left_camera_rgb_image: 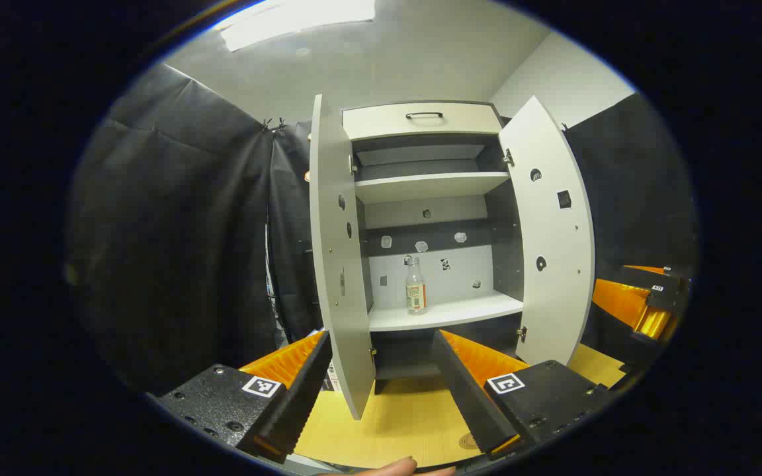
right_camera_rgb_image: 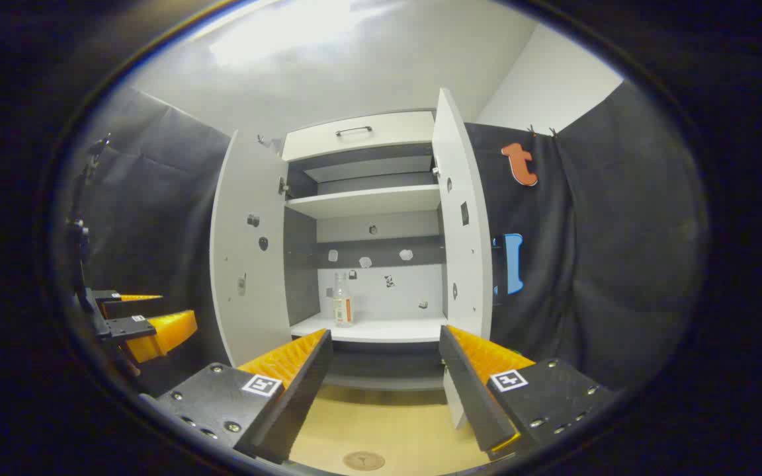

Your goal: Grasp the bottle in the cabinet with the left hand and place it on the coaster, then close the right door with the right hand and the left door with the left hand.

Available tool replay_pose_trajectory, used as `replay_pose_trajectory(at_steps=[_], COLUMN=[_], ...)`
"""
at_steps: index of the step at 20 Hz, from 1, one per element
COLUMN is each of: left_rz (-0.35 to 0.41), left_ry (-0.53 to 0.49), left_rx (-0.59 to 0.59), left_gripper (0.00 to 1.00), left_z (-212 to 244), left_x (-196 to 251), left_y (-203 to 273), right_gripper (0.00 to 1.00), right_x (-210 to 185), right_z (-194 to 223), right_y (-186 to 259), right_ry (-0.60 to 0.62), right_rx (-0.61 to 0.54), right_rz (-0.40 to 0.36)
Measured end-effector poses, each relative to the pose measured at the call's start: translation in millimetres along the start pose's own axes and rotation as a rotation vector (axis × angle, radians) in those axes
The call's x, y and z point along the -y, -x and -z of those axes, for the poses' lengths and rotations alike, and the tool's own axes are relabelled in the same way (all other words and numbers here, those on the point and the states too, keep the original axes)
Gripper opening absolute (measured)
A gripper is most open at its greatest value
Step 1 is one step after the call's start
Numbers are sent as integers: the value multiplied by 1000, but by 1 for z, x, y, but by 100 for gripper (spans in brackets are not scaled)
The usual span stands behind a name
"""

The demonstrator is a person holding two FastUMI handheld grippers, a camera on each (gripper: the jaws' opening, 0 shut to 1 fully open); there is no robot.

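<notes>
A clear bottle point(left_camera_rgb_image: 415, 287) with a label stands upright on the lower shelf point(left_camera_rgb_image: 460, 312) of the open cabinet; it also shows in the right gripper view as the bottle point(right_camera_rgb_image: 342, 301). My left gripper point(left_camera_rgb_image: 381, 335) is open and empty, well short of the cabinet, with the left door's edge between its fingers. My right gripper point(right_camera_rgb_image: 386, 332) is also open and empty, facing the cabinet. A round coaster point(right_camera_rgb_image: 364, 460) lies on the yellow table just below it, and the coaster point(left_camera_rgb_image: 468, 441) peeks out by the left gripper's right finger.
Both cabinet doors stand wide open: left door point(left_camera_rgb_image: 336, 264), right door point(left_camera_rgb_image: 550, 244). A drawer with a handle point(left_camera_rgb_image: 423, 116) tops the cabinet. The right gripper point(left_camera_rgb_image: 642, 301) shows at far right, the left gripper point(right_camera_rgb_image: 139, 320) at far left. A person's fingertip point(left_camera_rgb_image: 387, 468) is at the bottom edge.
</notes>
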State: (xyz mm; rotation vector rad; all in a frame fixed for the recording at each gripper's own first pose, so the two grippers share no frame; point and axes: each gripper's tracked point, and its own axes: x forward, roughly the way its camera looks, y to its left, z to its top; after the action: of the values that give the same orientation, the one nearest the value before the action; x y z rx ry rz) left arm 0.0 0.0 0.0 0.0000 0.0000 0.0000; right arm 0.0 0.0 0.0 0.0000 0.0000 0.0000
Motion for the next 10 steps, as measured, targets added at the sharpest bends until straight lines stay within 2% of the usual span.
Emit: replay_pose_trajectory(at_steps=[1, 2, 3, 4, 10], left_rz=[-13, -19, -16, -11, 14], left_ry=[-11, -20, -18, -12, -4], left_rx=[0, -14, -20, -16, 7], left_gripper=[100, 97, 100, 97, 97], left_z=[-1, 2, 1, -2, -26], left_x=[-3, -5, -4, -3, -3], left_y=[2, 4, 5, 6, -10], right_gripper=[94, 99, 94, 98, 99], right_x=[-1, -1, 0, 1, 26], right_z=[-1, 0, 1, 2, 4], right_y=[-1, 0, -1, -1, -15], right_ry=[-5, -7, -11, -16, 25], right_rx=[8, 9, 1, -11, -62], right_rz=[-7, -8, -3, 6, 79])
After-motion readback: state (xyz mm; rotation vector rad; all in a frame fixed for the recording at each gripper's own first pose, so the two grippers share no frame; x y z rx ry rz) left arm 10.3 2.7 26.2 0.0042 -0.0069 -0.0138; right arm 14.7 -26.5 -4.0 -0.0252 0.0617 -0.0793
